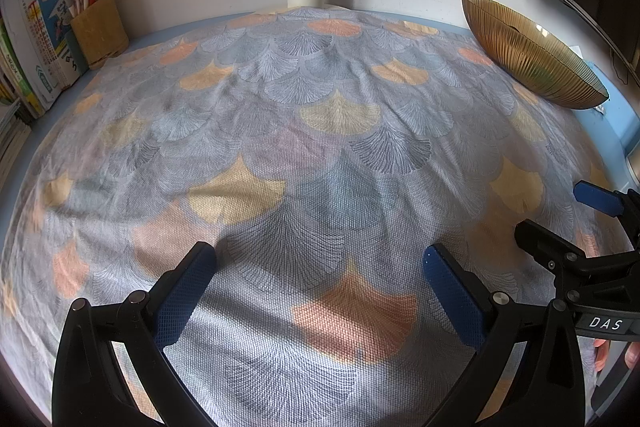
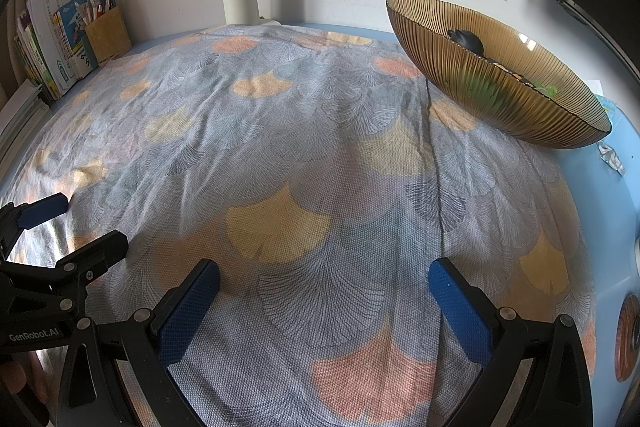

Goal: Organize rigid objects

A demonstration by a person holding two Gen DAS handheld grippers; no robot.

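A: While both jaws gape wide, what sits between left gripper [image 1: 320, 259] and right gripper [image 2: 324, 273]?
B: Only cloth [image 2: 280, 155]. The bowl [image 2: 496, 83], at the far right edge, holds small things.

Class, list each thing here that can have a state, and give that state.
Left gripper: open, empty.
Right gripper: open, empty.
Bowl: tilted, holding items.
Cloth: spread, wrinkled.
Pen holder: upright, full.
Books: standing.
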